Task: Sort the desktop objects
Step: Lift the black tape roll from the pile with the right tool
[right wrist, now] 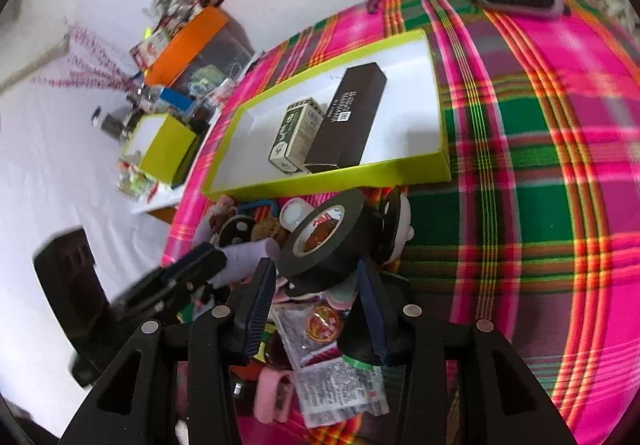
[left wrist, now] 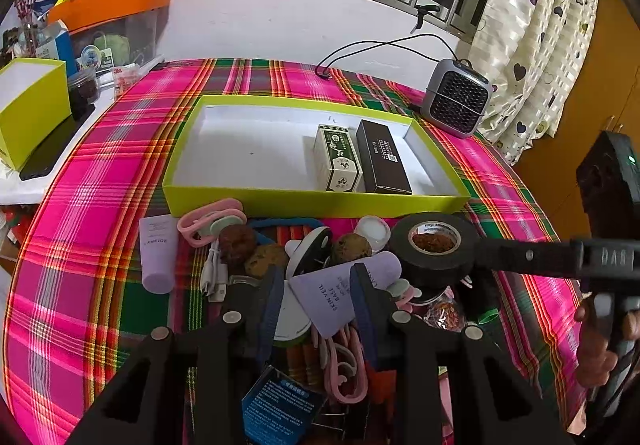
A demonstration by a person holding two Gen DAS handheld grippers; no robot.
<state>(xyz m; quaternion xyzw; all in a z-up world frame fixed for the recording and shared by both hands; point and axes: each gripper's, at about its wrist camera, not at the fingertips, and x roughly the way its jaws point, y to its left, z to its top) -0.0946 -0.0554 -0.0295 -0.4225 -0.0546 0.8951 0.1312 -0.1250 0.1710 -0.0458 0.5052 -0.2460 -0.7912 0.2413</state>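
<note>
At the far left, a deep lime-green cardboard box (left wrist: pixel 32 113) is sitting off the bench, its white inside showing nothing I can make out. Behind it, a clear plastic bin with an orange lid (left wrist: pixel 114 21) is holding packets too blurred to name.

On the pink-and-green plaid bench cloth (left wrist: pixel 92 205), a shallow lime-green cardboard tray with a white floor (left wrist: pixel 312 201) is lying flat. Its left part is showing only white floor; toward the right a cream-and-green printed carton (left wrist: pixel 337 159) and a long dark brown carton (left wrist: pixel 382 157) are lying side by side, touching.

Just in front of the tray a heap of small items is lying. A lilac squeeze tube with grey lettering (left wrist: pixel 340 293) is sitting between the left tongs (left wrist: pixel 318 297), whose pads are pressing its sides.

To the right, a black roll of vinyl tape (right wrist: pixel 324 245) with brown core is tilting up at the tips of the right tongs (right wrist: pixel 316 285); the fingers are spread either side, and whether they are pinching it cannot be told.
</note>
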